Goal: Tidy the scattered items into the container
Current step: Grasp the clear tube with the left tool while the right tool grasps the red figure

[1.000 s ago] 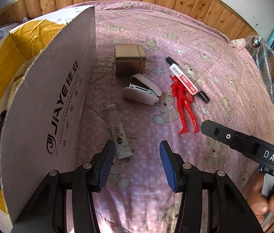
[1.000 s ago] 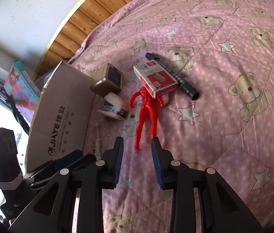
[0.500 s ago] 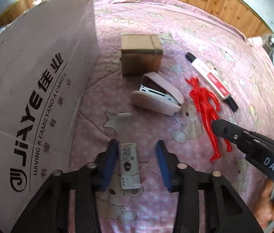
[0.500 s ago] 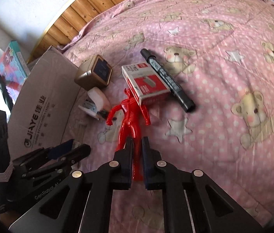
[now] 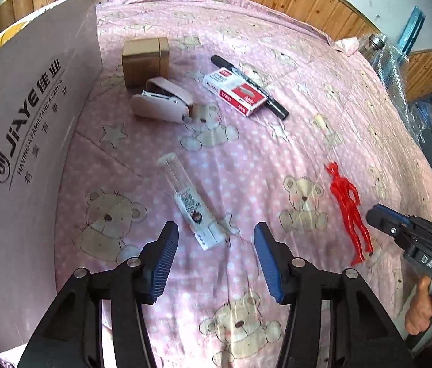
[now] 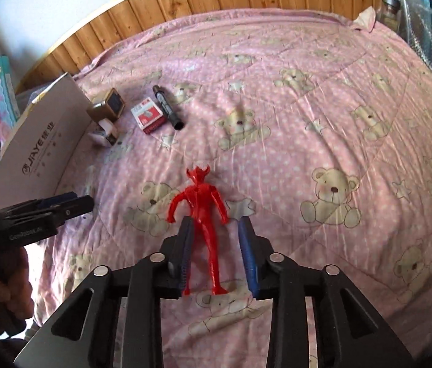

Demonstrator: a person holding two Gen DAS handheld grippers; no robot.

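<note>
A red toy figure lies face down on the pink quilt, its legs between the fingers of my right gripper, which is open and does not clamp it. The same figure shows at the right of the left wrist view. A clear tube with a white label lies slanted on the quilt just ahead of my left gripper, which is wide open and holds nothing. The cardboard box with its tall flap stands on the left.
Near the box flap sit a small brown box, a pale stapler, a red-and-white staple box and a black marker. A wooden wall runs behind the bed. Bubble wrap and a jar lie at the far right.
My right gripper, shut on the figure's legs half a second ago, has drawn it away from the staple box and opened. My left gripper has opened wider, and the tube now lies slanted.
</note>
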